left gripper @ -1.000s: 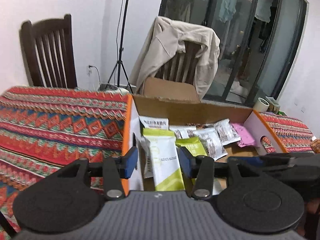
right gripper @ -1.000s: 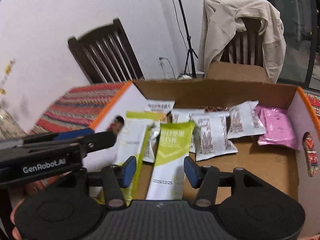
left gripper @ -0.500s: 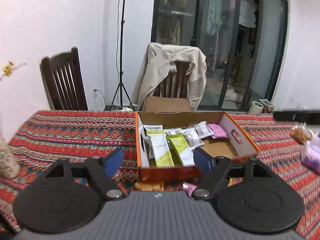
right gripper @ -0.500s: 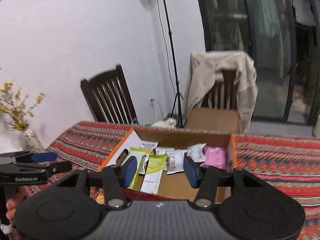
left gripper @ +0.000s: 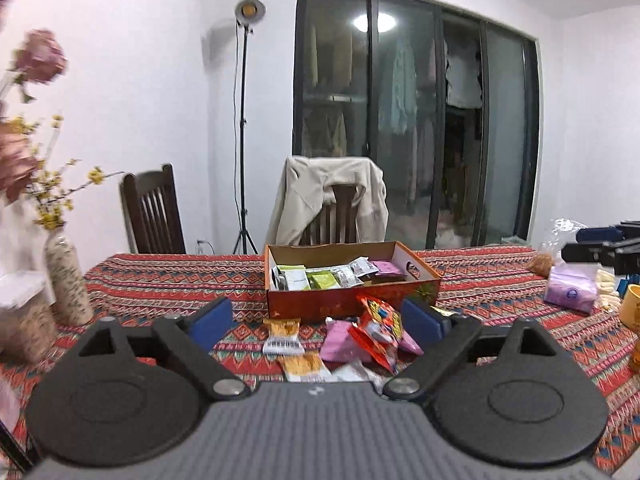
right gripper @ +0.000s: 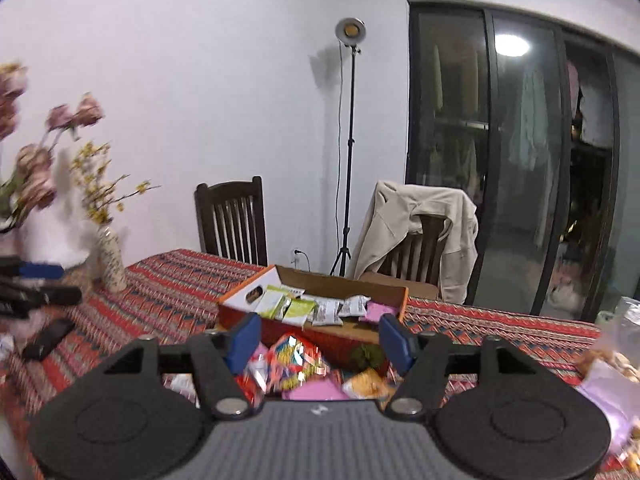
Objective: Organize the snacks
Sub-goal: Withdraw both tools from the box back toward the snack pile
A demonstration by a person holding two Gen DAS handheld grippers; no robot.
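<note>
An open cardboard box (left gripper: 352, 304) (right gripper: 236, 314) stands mid-table with several green, white and pink snack packets lying inside. Loose snacks lie on the cloth in front of it: a red packet (left gripper: 378, 330) (right gripper: 296, 358), a pink packet (left gripper: 338, 340) (right gripper: 316, 392) and orange packets (left gripper: 282, 332) (right gripper: 366, 386). My left gripper (left gripper: 316, 322) is open and empty, held back above the loose pile. My right gripper (right gripper: 318, 338) is open and empty, also above the pile. Each gripper shows at the other view's edge (left gripper: 604, 246) (right gripper: 32, 284).
A patterned red tablecloth (left gripper: 168, 280) covers the table. A vase with flowers (left gripper: 66, 276) (right gripper: 110, 264) stands at the left. A purple tissue pack (left gripper: 570, 292), a snack bag (left gripper: 550, 256) and a yellow cup (left gripper: 632, 306) sit at the right. A dark phone (right gripper: 48, 338) lies at the left. Chairs stand behind.
Both grippers have pulled far back and up from inside the box, leaving the green packets in it. Their jaws have widened. The loose snack pile in front of the box has come into view.
</note>
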